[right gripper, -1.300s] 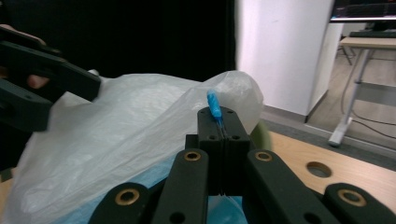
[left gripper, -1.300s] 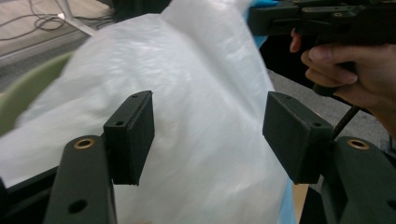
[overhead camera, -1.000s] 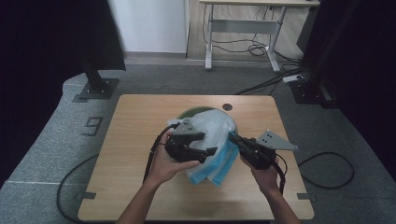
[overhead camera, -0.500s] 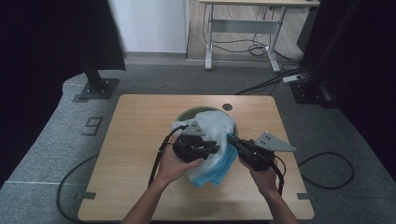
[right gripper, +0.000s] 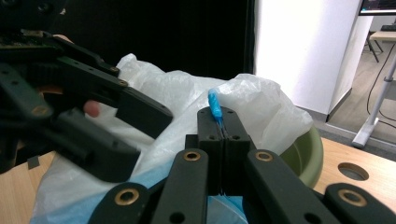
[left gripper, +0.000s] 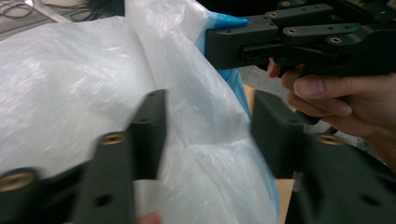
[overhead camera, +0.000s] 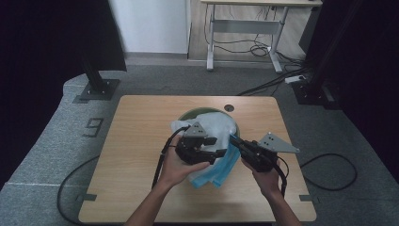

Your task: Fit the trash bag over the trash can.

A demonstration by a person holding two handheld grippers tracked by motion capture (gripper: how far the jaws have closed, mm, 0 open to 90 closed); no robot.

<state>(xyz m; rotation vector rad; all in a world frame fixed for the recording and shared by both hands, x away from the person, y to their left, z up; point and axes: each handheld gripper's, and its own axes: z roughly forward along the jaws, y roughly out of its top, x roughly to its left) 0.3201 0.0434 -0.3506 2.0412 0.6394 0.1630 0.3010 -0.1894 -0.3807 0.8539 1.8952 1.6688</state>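
A dim room with grey carpet surrounds the wooden table (overhead camera: 141, 141), and a white desk frame stands at the top of the high view. At the centre of that view sits a green bowl (overhead camera: 234, 123), lined with a white plastic bag (overhead camera: 216, 123) that billows over its rim; a blue plastic bag (overhead camera: 221, 170) hangs below it toward the lower middle of the frame.

We hold the right gripper (overhead camera: 234, 140) at centre right, its jaws pressed together on an edge of the blue plastic bag; in the right gripper view a small blue tip (right gripper: 214, 103) pokes up from between the closed pads. That grip looks steady, and the bag is kept pinned for the other hand to work on.

The left gripper (overhead camera: 217, 149) sits just left of centre. Its jaws have just been opening: compared with half a second ago, when they had closed down on the plastic, they now stand spread. In the left gripper view a fold of white film (left gripper: 205, 116) lies between the two black jaws, but the pads do not seem to press it.

We judge that the left pinch has let go or failed to catch a layer, so separating the bags or spreading the liner likely needs another bite at the film nearer the held blue edge.
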